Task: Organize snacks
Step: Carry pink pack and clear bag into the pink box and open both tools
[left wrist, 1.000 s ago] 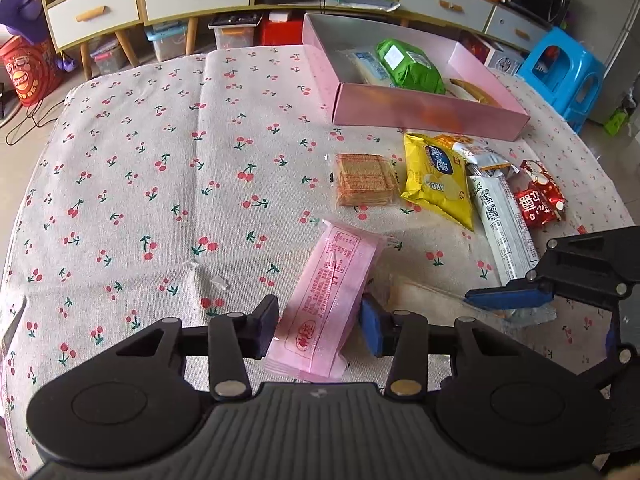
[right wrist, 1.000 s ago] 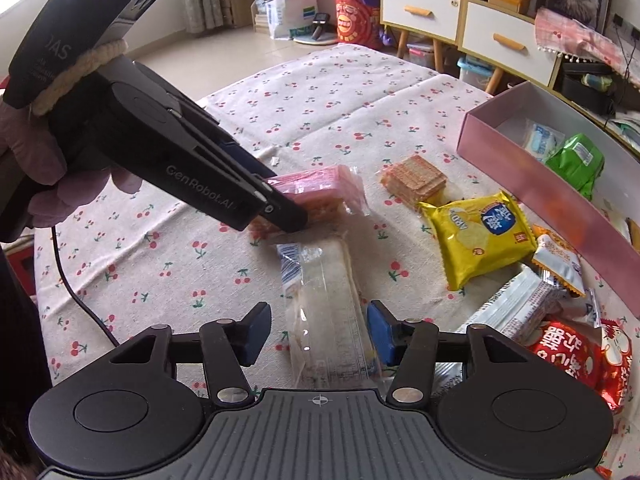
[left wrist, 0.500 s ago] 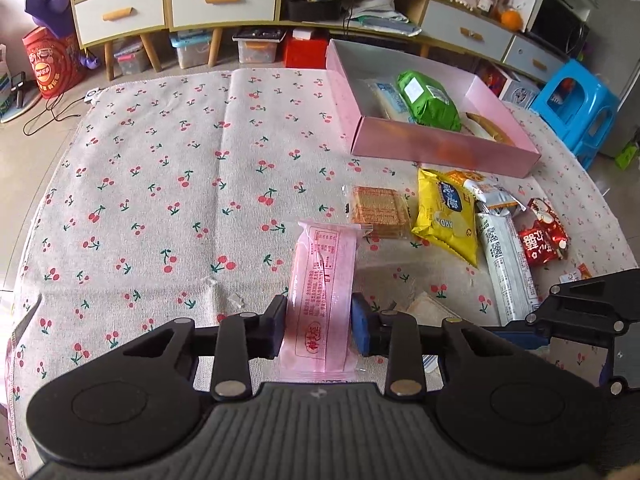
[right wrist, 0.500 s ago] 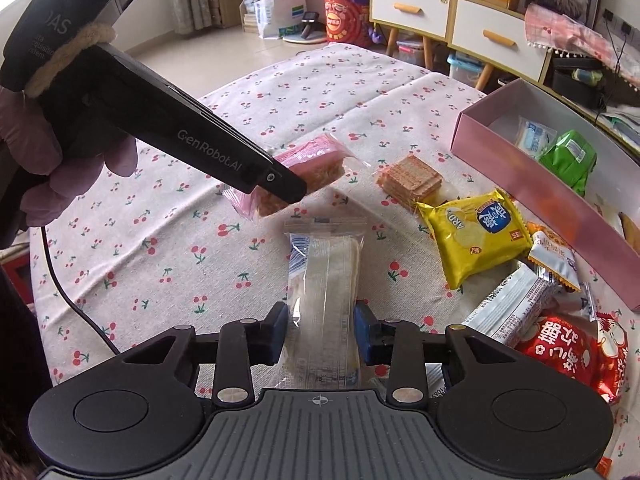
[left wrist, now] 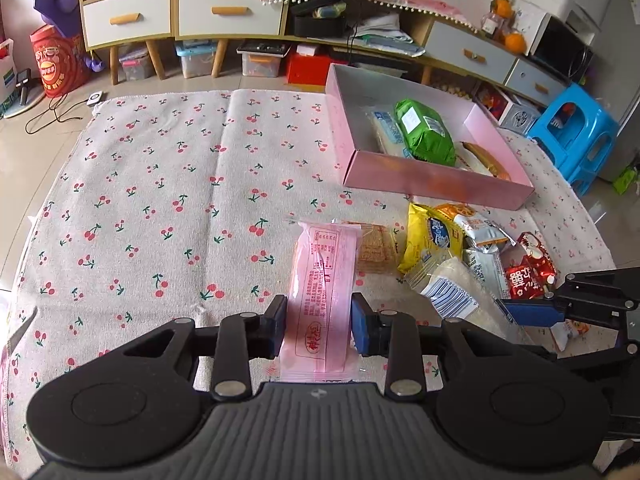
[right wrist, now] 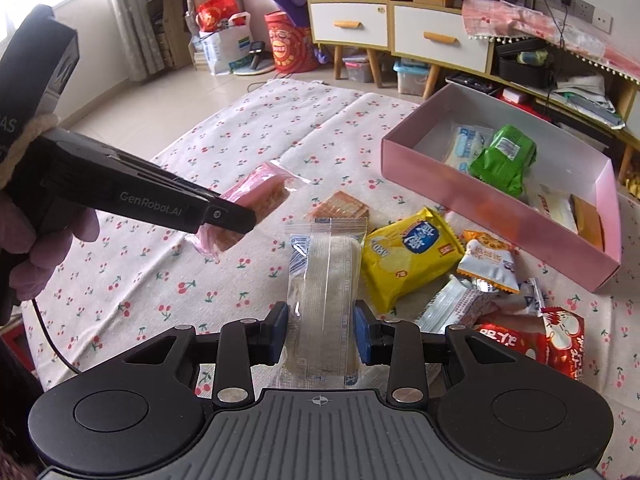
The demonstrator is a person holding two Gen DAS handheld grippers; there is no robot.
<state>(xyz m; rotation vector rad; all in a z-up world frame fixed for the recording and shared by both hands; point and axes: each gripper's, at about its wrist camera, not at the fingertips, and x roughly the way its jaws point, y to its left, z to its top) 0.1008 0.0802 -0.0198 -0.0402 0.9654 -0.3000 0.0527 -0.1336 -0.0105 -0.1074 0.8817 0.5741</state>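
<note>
My left gripper [left wrist: 319, 326] is shut on a pink wafer packet [left wrist: 324, 292] and holds it above the cherry-print tablecloth [left wrist: 160, 200]; the packet also shows in the right wrist view [right wrist: 256, 200]. My right gripper [right wrist: 320, 334] is shut on a clear packet of white snack [right wrist: 326, 292], lifted off the table; that packet shows in the left wrist view [left wrist: 452, 288]. The pink box [left wrist: 436, 182] stands at the far right with a green packet [left wrist: 424, 132] and other snacks inside.
Loose snacks lie before the box: a yellow chip bag [right wrist: 404, 260], a cracker stack [right wrist: 340, 206], an orange-white packet [right wrist: 486, 260], a silver packet [right wrist: 456, 304] and red packets [right wrist: 536, 340]. Cabinets and a blue stool [left wrist: 576, 136] stand beyond the table.
Both grippers closed on their packets and lifted them off the tablecloth. The view rose and pulled back from the table.
</note>
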